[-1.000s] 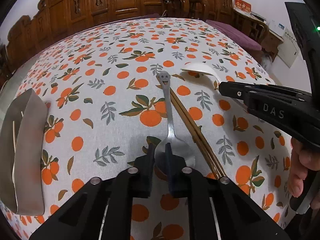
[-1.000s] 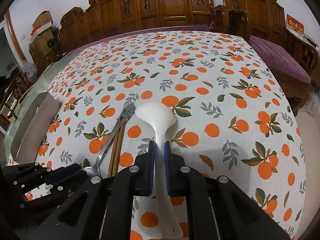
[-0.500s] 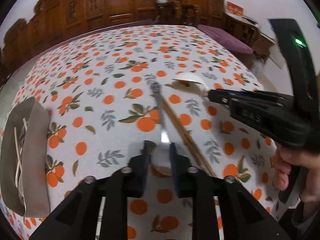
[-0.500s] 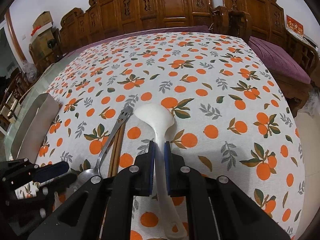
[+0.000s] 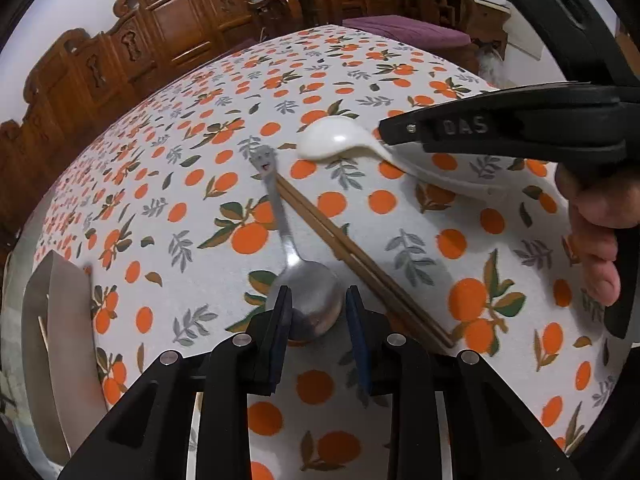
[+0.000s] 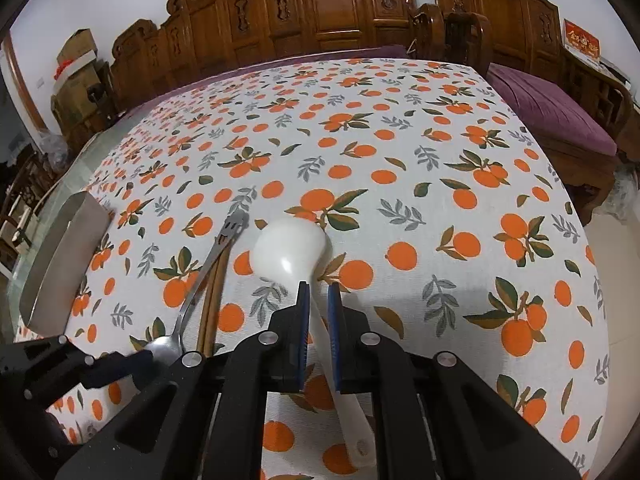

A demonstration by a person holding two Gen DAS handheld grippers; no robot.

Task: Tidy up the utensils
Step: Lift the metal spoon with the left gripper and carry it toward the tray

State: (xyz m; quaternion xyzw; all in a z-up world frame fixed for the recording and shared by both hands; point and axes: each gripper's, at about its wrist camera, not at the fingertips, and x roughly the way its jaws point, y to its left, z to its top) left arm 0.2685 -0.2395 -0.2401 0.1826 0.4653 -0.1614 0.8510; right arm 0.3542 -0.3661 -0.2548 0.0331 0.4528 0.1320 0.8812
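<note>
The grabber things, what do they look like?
Both are black plastic. The left gripper and right gripper have flat fingers lined with blue pads and round silver bolts. The right one has "DAS" on its side, and a bare hand holds it.

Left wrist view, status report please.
Left hand-held gripper open around metal spoon bowl. Right hand-held gripper shut on white spoon. Chopsticks beside metal spoon.

Orange-print cloth (image 6: 400, 184) on bench; carved wooden chairs (image 6: 328, 8) beyond fingers, purple cushion (image 6: 552, 108) far right, cardboard boxes (image 6: 76, 60) far left.
</note>
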